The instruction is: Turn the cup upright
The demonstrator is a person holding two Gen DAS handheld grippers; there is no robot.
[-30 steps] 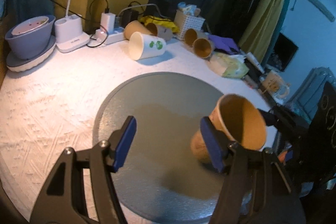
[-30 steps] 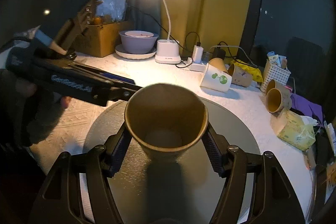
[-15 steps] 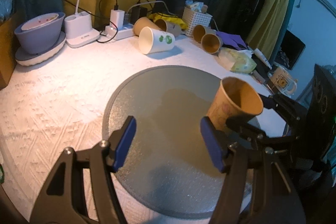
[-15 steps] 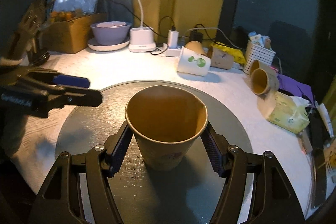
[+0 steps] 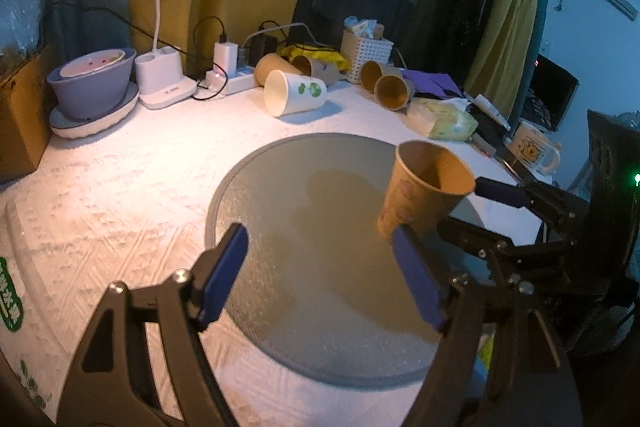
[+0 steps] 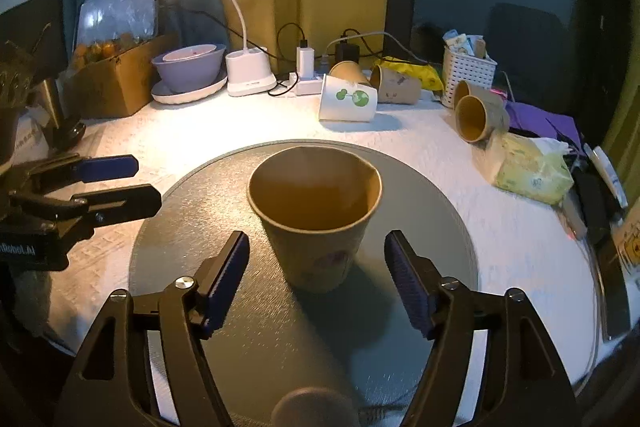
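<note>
- Left hand-held gripper [image 5: 320, 279]: jaws spread wide, empty, off the mat's left edge.
- Brown paper cup [image 6: 314, 219]: stood mouth-up, axis vertical, empty, on the round grey mat [image 6: 200, 211] mid-surface.
- Right hand-held gripper [image 6: 316, 281]: nearer; jaws parted either side of the cup, not touching; the cup lay straight ahead.
- Judgement: flip looked done; retreat straight back.

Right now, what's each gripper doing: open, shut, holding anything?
Left gripper: open, holding nothing.
Right gripper: open, pads clear of the brown cup standing upright between them.
</note>
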